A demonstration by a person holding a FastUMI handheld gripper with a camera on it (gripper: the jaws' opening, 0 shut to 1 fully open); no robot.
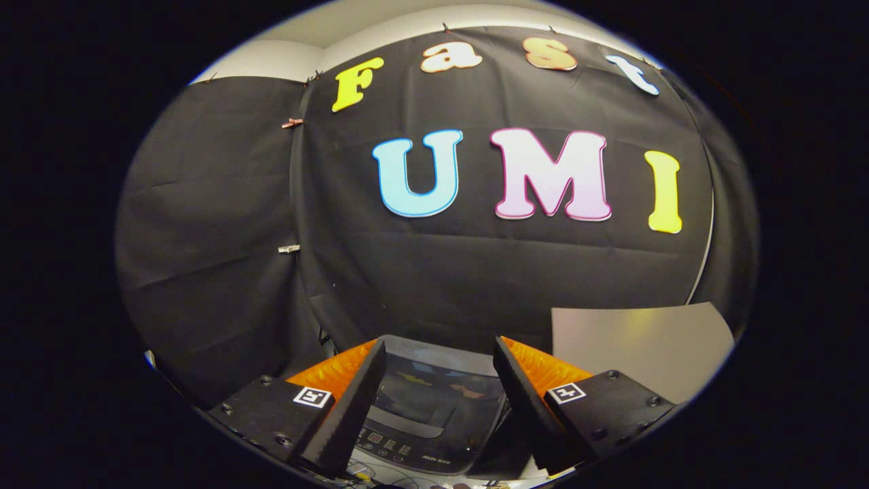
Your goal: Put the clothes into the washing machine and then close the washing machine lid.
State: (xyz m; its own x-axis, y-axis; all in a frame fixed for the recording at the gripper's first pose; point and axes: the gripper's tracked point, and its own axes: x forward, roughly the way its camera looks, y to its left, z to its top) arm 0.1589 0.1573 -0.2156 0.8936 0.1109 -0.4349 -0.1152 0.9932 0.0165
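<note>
The gripper point(440, 377) holds its 2 fingers wide apart with nothing between them. Just ahead and below sits the washing machine point(424, 421) — its glass lid point(434, 390) looks down. No clothes are visible, so a blind reach risks hitting the lid. Beyond hangs the black cloth wall point(475, 272); a grey board point(631, 339) leans at right.

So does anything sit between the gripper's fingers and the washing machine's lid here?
Nothing visible does. The gripper is open and empty, and the washing machine shows directly through the gap between the fingers, its dark glossy lid lying shut. A pale board stands off to the side, clear of that path.
</note>
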